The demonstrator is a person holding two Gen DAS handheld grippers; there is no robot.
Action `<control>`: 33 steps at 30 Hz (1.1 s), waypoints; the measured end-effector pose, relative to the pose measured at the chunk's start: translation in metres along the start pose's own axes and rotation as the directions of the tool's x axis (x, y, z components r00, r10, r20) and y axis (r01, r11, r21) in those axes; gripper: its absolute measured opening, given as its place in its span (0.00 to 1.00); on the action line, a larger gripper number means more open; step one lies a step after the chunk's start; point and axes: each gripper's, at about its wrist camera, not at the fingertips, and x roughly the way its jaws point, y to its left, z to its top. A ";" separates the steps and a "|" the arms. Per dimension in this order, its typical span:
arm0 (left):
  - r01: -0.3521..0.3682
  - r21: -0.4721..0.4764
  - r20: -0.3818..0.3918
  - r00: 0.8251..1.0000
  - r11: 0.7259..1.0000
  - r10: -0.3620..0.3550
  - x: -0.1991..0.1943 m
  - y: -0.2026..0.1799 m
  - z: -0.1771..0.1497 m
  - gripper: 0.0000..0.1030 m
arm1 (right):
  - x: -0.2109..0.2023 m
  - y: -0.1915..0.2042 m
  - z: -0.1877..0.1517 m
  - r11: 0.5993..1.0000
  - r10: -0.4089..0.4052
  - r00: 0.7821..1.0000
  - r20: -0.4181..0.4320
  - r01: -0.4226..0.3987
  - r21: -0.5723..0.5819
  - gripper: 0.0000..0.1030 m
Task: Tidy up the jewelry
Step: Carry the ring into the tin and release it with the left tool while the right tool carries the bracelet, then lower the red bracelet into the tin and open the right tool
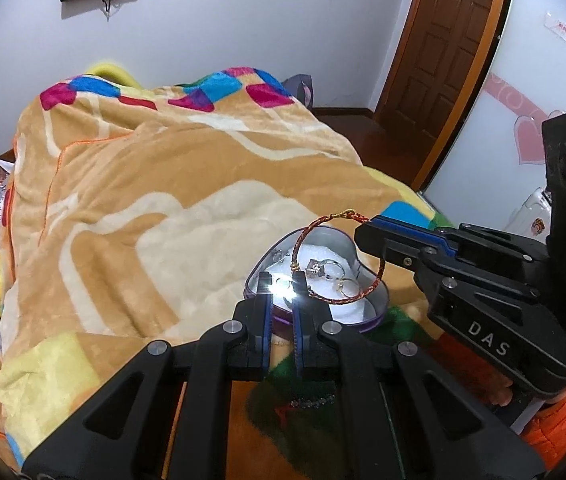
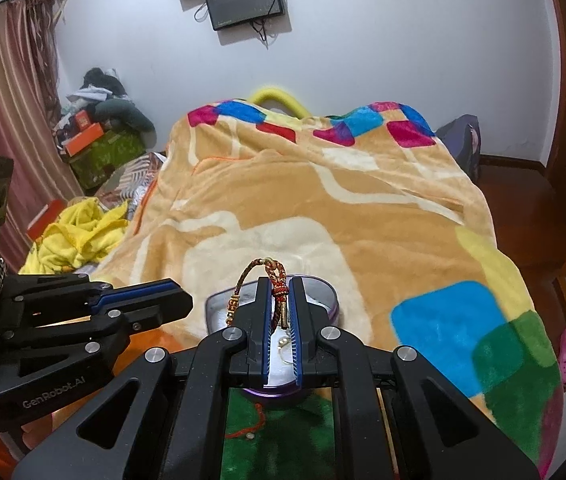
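A heart-shaped purple-rimmed tin (image 1: 379,300) sits on the blanket, with silver rings and earrings (image 1: 325,270) on white padding inside. My right gripper (image 2: 281,286) is shut on a red and gold braided bracelet (image 2: 279,284) and holds it above the tin (image 2: 333,302). In the left wrist view the bracelet (image 1: 303,240) hangs as a loop from the right gripper (image 1: 363,226) over the tin. My left gripper (image 1: 283,284) is at the tin's near rim, jaws a little apart with nothing between them. It shows at the left in the right wrist view (image 2: 179,300).
A thick orange and cream blanket (image 1: 163,200) covers the bed. A beaded chain (image 1: 311,402) lies on the green patch under my left gripper. A red cord (image 2: 251,426) lies under my right gripper. Yellow clothes (image 2: 79,232) and boxes (image 2: 99,148) are left of the bed.
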 end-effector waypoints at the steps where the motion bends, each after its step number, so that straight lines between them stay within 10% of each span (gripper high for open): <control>1: 0.001 0.001 -0.006 1.000 1.000 -0.001 0.003 0.000 0.001 0.07 | 0.002 -0.001 0.000 1.000 0.000 1.000 -0.007 0.000 0.000 0.07; 25: 0.010 0.010 -0.049 0.999 1.000 -0.009 0.018 0.001 0.006 0.08 | 0.018 -0.007 -0.004 1.000 0.002 0.992 -0.126 -0.004 -0.016 0.09; 33: 0.001 0.013 -0.013 1.000 1.000 -0.001 -0.005 -0.003 0.007 0.10 | 0.003 -0.002 -0.001 0.999 -0.030 0.995 -0.090 0.027 -0.039 0.29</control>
